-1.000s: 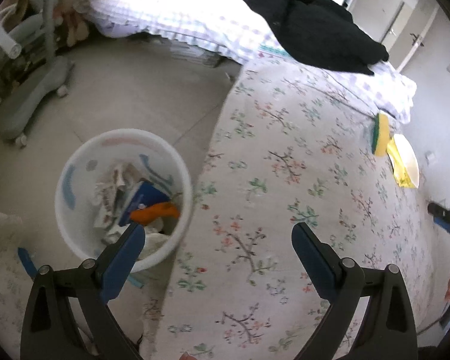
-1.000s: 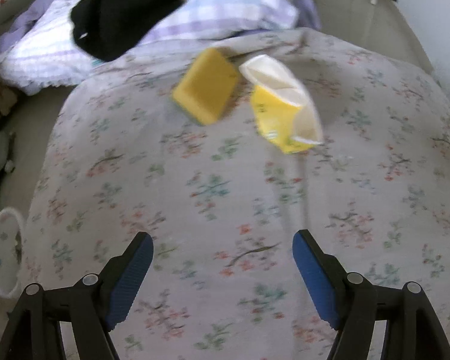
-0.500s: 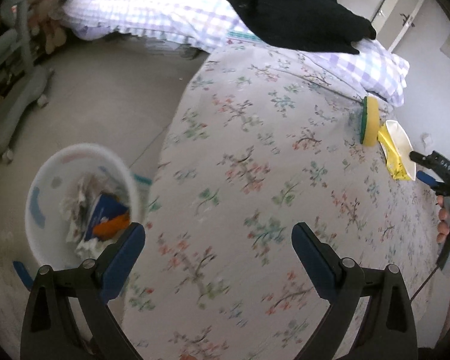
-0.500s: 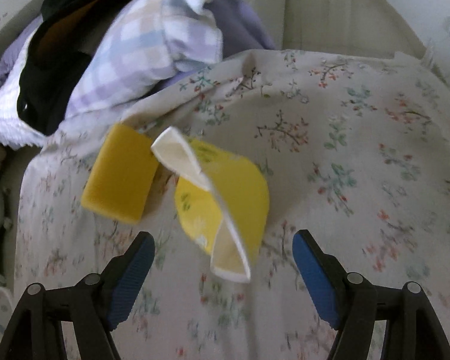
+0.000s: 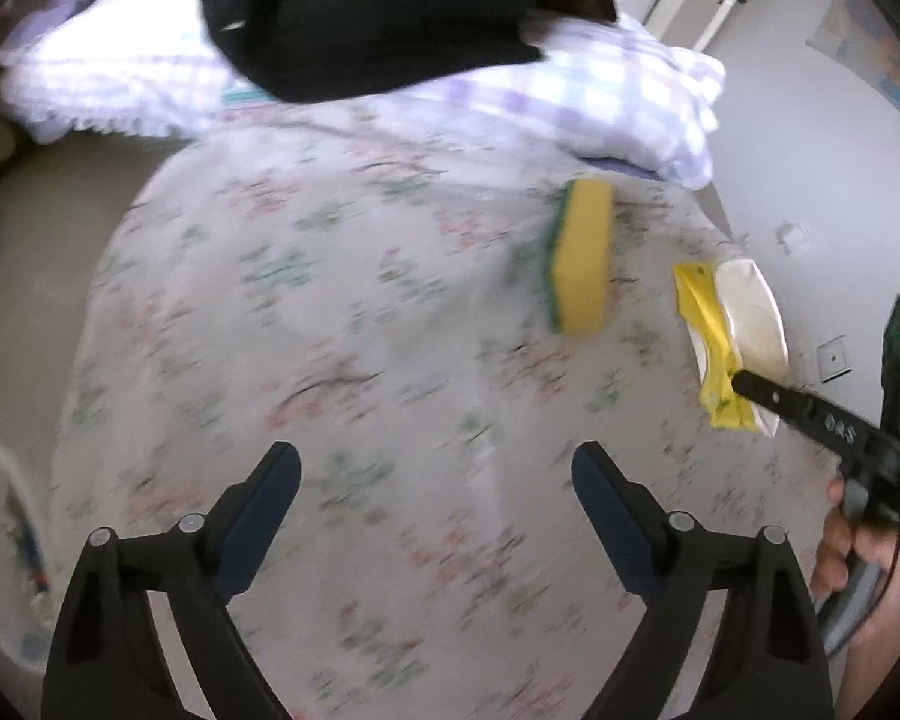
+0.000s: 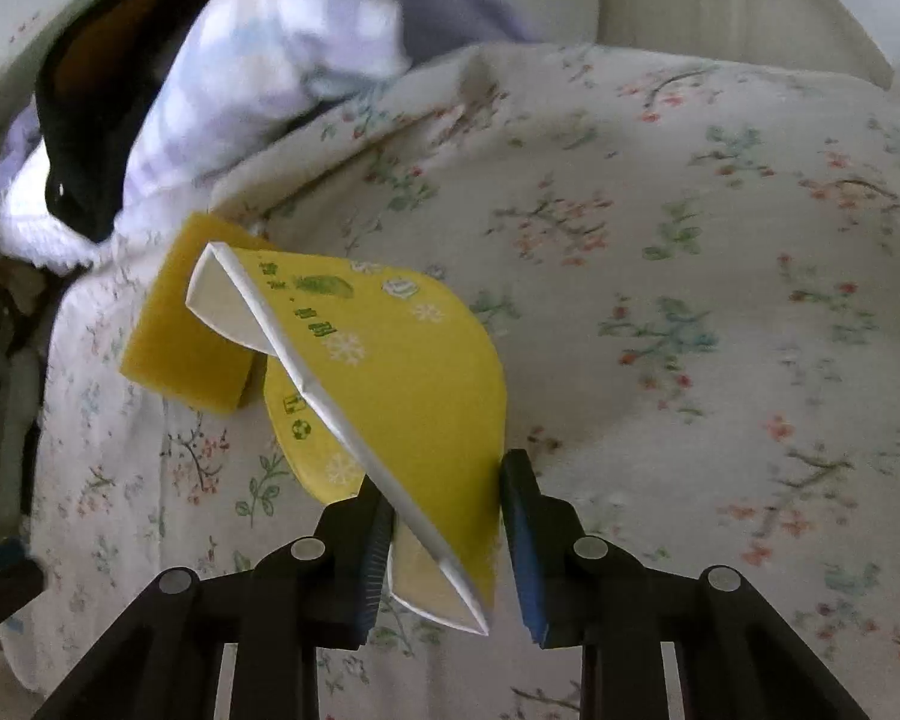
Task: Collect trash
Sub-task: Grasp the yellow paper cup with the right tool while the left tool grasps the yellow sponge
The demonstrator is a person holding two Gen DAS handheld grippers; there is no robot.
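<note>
Bedding with a floral print (image 5: 360,360) fills both views, spread over a bed. At its far end a checked pillow (image 5: 600,96) is seen, with a black garment (image 5: 378,18) piled on it. In the left wrist view the white rim of a bin (image 5: 6,480) is cut off at the left edge, beside the bed; the view is blurred.

A yellow sponge (image 5: 582,258) with a green side lies on the bedding, near the pillow. Just right of it in the left wrist view is the trash, a flattened yellow paper cup (image 6: 390,384) with a white inside, printed with green marks and snowflakes. In the right wrist view the cup's far end overlaps the sponge; whether the two touch cannot be told.

The right gripper (image 6: 444,534) is narrowed around the near end of the cup, its jaws having just been closing; the left pad is pressed against the folded white edge and the right pad against the yellow side. A hand (image 5: 858,564) is seen on its handle at the right edge.

The left gripper (image 5: 435,498) is held wide above bare bedding, well left of the cup, with nothing between its jaws, which have just been closing slightly.
</note>
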